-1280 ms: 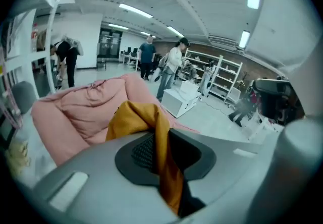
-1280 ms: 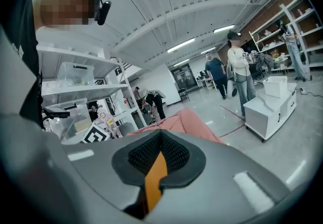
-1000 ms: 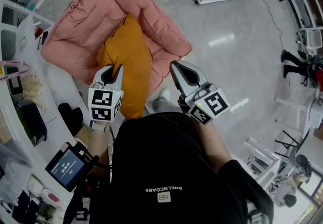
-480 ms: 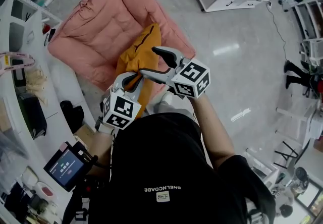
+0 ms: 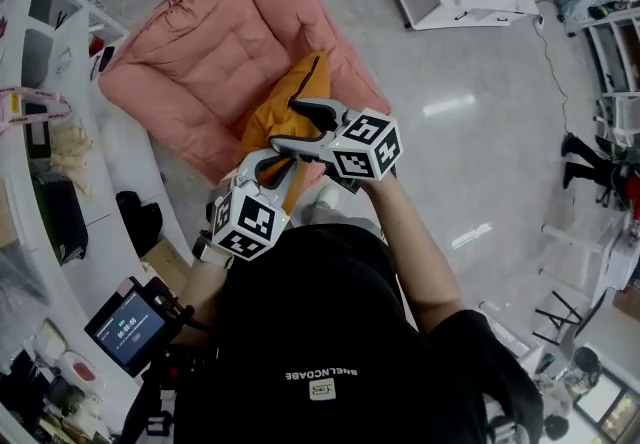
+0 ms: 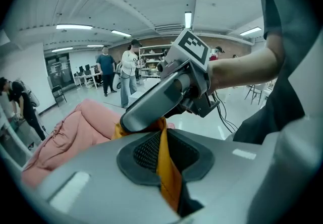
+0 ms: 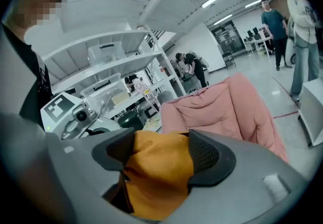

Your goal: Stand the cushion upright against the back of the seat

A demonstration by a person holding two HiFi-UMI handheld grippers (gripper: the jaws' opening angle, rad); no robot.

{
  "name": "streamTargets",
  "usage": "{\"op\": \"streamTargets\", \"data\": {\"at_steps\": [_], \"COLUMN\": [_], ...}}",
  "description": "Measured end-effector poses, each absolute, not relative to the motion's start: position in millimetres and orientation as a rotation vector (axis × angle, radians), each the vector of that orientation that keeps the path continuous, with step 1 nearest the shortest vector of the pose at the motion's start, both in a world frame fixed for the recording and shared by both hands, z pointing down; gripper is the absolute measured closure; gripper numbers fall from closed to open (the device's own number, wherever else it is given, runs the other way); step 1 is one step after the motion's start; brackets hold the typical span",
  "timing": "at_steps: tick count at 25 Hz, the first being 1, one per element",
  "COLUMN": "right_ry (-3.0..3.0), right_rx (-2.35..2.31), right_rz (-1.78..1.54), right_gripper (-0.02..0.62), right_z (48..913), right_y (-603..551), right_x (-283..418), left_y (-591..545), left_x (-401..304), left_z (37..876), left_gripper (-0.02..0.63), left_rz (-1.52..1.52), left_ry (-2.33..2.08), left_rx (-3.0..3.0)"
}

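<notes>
Orange cushion [image 5: 287,97] edge pinched in left hand-held gripper [image 5: 266,164]; pink seat [image 5: 200,42] beneath.

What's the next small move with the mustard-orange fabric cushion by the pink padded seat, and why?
Probably close the right gripper on the mustard-orange fabric cushion. Its jaws have just been opening and straddle a fat fold unclamped, while the left gripper pinches only a thin edge; two grips should steady standing it against the back of the pink padded seat.
</notes>
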State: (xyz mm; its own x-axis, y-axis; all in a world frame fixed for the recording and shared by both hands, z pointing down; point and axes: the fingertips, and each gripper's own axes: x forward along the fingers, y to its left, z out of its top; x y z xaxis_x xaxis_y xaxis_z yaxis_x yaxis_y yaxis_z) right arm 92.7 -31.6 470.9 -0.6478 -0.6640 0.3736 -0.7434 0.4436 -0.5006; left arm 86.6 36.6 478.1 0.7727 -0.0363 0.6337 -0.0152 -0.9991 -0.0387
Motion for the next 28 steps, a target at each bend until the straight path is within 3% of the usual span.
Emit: {"op": "streamTargets", "data": {"at_steps": [3, 6, 11, 20, 28], "right_ry": [-2.534, -2.477, -2.441, -2.415, -2.391], "right_rx": [1.284, 1.329, 1.446, 1.602, 1.702], "right_rz": [1.087, 1.138, 1.275, 1.312, 1.344], "right_gripper": [0.286, 0.375, 0.465, 0.492, 0.497], "right_z": [481, 488, 496, 498, 496], "right_y": [-29, -16, -14, -23, -50], "right_x": [90, 82, 95, 121, 150], "left_y": [39, 50, 49, 31, 50], "left_x": [82, 71, 72, 2, -49], "left_z": [481, 483, 482, 523, 572], "left_gripper": [0.552, 0.552, 0.502, 0.319, 0.212], "left_rz": [-1.049, -1.046, -0.963, -1.222, -1.436], "left_ry": [0.030, 0.027, 0.047, 0.218, 0.312], "left_rx": [-2.963, -3.013, -3.173, -3.055, -3.161]}}
